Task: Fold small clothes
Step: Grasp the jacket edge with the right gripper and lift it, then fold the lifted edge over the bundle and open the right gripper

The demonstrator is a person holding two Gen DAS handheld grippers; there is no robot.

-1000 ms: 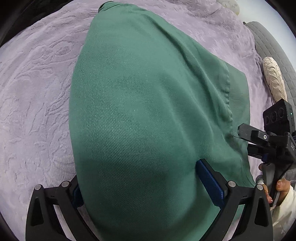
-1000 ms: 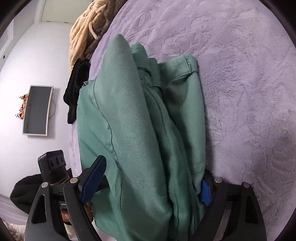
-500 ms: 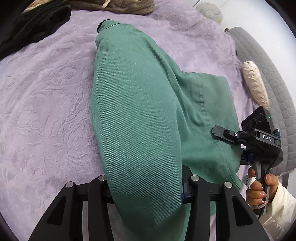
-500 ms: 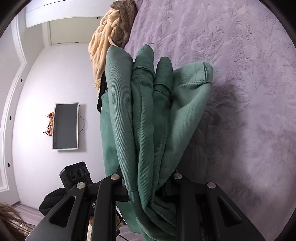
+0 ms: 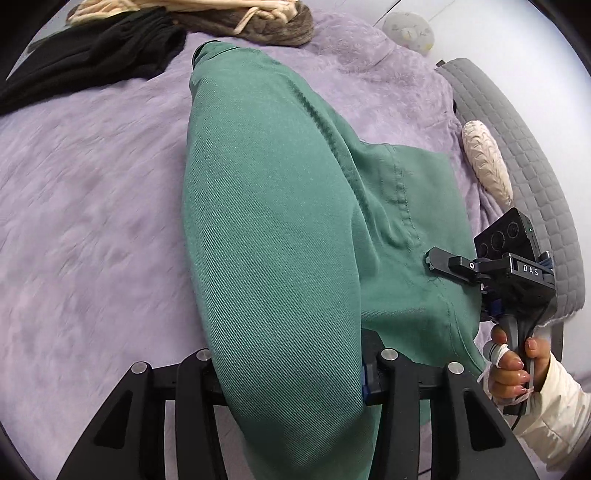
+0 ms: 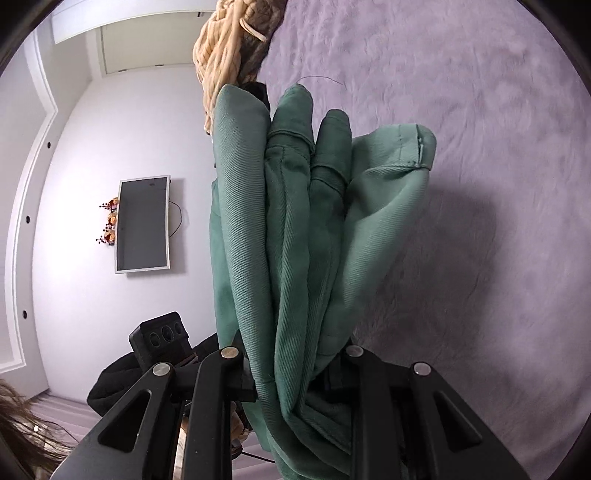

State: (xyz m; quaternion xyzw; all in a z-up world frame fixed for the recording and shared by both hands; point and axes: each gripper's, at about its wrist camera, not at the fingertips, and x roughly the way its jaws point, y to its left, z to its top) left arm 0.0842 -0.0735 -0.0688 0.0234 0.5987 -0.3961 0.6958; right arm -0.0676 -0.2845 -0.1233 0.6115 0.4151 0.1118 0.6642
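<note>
A green twill garment [image 5: 273,236] is folded into thick layers and lifted above the purple bedspread [image 5: 92,192]. My left gripper [image 5: 291,373] is shut on one end of the bundle, with cloth bulging over the jaws. My right gripper [image 6: 295,373] is shut on the other end; several stacked folds [image 6: 306,229] hang out in front of it, with a hemmed corner [image 6: 417,147] to the right. The right gripper [image 5: 436,258] also shows in the left wrist view, at the garment's right edge, held by a hand.
Black clothing [image 5: 92,62] and a cream and brown knit blanket [image 5: 229,18] lie at the far side of the bed. A grey quilted cushion [image 5: 517,147] and a cream pillow [image 5: 484,166] are at the right. A wall TV [image 6: 142,225] shows left.
Both grippers have closed from open onto the garment and lifted it off the bedspread. The folds now hang bunched between the jaws, and more of the room shows.
</note>
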